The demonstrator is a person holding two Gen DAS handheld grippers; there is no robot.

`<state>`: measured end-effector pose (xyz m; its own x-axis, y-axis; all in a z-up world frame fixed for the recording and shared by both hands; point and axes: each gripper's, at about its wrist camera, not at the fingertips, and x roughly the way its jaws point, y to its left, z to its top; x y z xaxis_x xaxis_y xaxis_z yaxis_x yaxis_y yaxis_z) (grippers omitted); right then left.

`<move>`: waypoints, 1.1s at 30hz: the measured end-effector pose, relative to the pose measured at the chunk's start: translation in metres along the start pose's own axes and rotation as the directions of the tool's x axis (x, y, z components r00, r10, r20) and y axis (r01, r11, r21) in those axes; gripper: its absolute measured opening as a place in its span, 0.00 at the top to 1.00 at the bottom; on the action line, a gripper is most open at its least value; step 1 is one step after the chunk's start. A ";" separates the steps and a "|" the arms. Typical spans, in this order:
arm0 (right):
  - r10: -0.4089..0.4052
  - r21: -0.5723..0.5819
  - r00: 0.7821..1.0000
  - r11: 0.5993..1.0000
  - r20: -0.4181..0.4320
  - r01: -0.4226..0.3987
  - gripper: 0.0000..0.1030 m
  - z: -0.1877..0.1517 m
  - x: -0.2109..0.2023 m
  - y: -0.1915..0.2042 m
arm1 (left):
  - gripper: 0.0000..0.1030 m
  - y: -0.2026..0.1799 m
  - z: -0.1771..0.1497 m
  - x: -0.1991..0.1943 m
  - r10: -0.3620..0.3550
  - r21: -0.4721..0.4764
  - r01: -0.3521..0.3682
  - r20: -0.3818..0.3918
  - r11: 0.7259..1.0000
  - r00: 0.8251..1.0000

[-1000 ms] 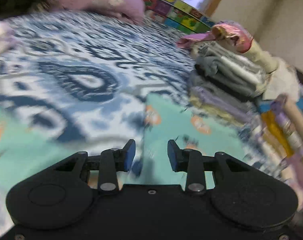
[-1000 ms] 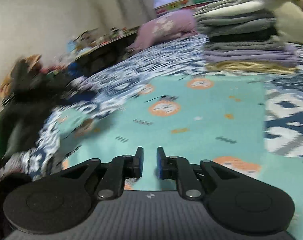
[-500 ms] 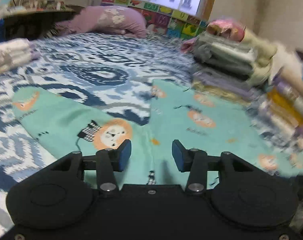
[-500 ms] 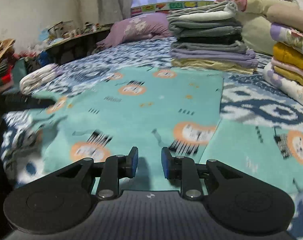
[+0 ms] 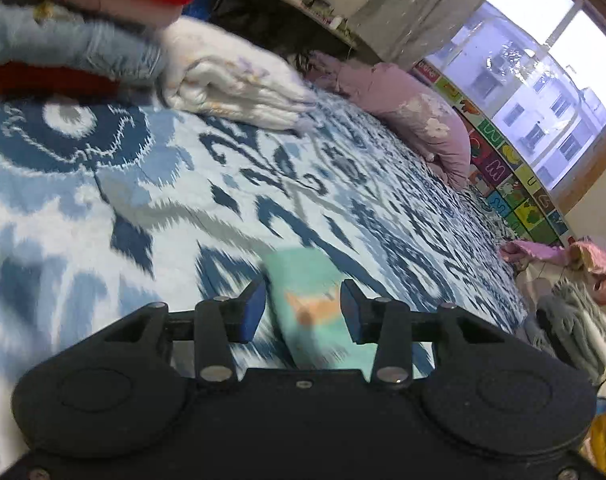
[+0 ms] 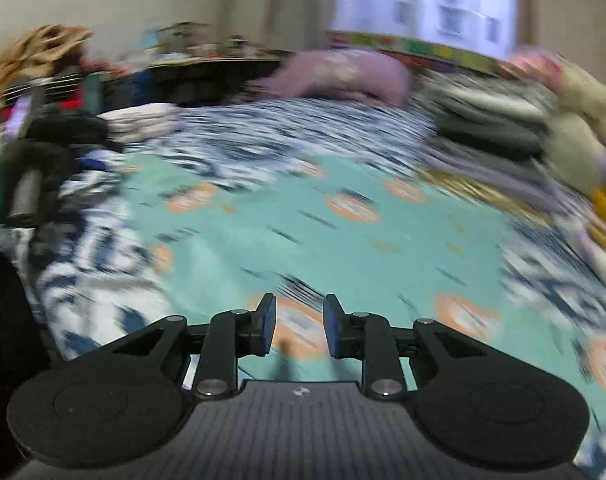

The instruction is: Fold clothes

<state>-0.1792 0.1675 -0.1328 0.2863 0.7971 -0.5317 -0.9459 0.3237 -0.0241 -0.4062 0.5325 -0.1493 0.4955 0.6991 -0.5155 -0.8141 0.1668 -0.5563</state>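
Note:
A teal garment with orange animal prints (image 6: 343, 232) lies spread on the blue-and-white patterned bedspread (image 5: 263, 184). In the left wrist view one end of the teal garment (image 5: 315, 308) lies between the fingers of my left gripper (image 5: 303, 308), which is open; the jaws do not touch it. My right gripper (image 6: 299, 328) is open just above the near part of the garment, over an orange print. The right wrist view is blurred by motion.
A folded white item (image 5: 231, 84) and a heap of clothes (image 5: 63, 40) lie at the left. A purple pillow (image 5: 419, 120) lies by the window. Stacks of folded clothes (image 6: 499, 120) stand at the right of the bed.
My left gripper has swung left to the end of the teal garment and opened wider. My right gripper has opened wider and its view has swung left over the garment.

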 end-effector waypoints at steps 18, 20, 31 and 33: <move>0.196 0.242 0.977 0.955 -0.086 -0.170 0.73 0.039 0.126 0.051 | 0.96 -0.014 0.021 0.044 -0.025 0.494 0.082 -0.122 0.865 0.992; 0.201 0.238 0.976 0.955 -0.085 -0.176 0.73 0.035 0.126 0.049 | 0.95 -0.013 0.006 0.054 0.028 0.551 0.041 -0.116 0.834 0.993; 0.122 -0.083 0.993 0.989 -0.010 -0.122 0.75 0.041 0.105 0.105 | 0.83 -0.046 0.002 -0.016 -0.089 0.470 0.119 -0.087 0.874 0.992; 0.123 -0.111 0.992 0.986 -0.041 -0.127 0.75 0.034 0.111 0.115 | 0.83 -0.053 -0.015 -0.013 -0.115 0.430 0.173 -0.158 0.886 0.981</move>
<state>-0.2506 0.3110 -0.1656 0.1614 0.8092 -0.5649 -0.9856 0.1617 -0.0499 -0.3651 0.5045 -0.1227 0.6274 0.5567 -0.5444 -0.7658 0.5677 -0.3020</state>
